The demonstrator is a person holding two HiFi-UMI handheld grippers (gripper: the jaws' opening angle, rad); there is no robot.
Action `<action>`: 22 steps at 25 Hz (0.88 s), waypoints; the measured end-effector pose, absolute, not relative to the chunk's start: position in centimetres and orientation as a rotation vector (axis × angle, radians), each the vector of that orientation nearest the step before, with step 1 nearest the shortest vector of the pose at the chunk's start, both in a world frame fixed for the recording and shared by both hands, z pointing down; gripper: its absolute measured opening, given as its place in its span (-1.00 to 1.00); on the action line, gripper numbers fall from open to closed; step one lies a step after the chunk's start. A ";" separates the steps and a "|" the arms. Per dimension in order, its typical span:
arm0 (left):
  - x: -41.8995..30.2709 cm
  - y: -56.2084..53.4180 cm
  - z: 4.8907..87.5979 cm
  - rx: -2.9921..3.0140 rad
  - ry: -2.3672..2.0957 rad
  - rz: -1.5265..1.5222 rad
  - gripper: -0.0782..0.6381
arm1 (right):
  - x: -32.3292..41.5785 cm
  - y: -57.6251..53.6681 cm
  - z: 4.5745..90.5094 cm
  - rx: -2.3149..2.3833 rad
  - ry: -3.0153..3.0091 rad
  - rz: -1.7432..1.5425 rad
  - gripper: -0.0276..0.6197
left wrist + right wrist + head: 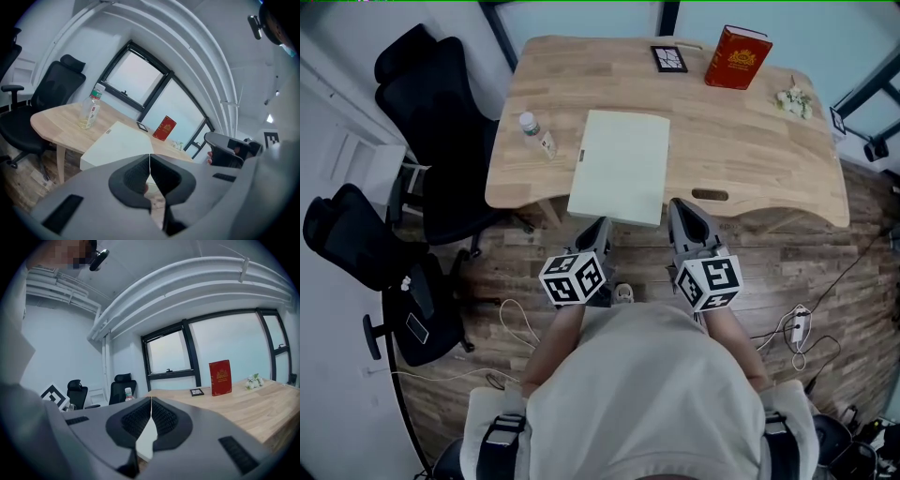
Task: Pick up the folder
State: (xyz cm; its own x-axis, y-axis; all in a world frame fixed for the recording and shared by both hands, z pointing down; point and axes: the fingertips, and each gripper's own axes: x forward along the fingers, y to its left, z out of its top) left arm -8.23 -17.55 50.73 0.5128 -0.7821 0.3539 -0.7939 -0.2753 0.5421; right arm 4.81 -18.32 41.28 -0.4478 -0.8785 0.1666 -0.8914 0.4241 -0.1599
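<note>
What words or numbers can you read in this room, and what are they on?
No text here is clear enough to quote.
Red book: gold print on the cover, too small to read.
Bottle: label too blurred to read.
Folder: small tag near one edge, too small to read.
Black-framed card: only a pattern shows, no words can be made out.

Both arms out in front: left forearm (563, 326) and right forearm (728, 323) side by side. Grey plastic left tongs (599, 228) jaws pressed together, nothing between, tilted slightly down. Grey plastic right tongs (680, 211) likewise closed, empty, near level.
</note>
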 end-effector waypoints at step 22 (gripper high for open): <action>-7.2 -17.6 60.2 1.714 -0.977 -0.159 0.05 | 4.4 -19.7 43.6 1.588 -2.566 0.438 -0.85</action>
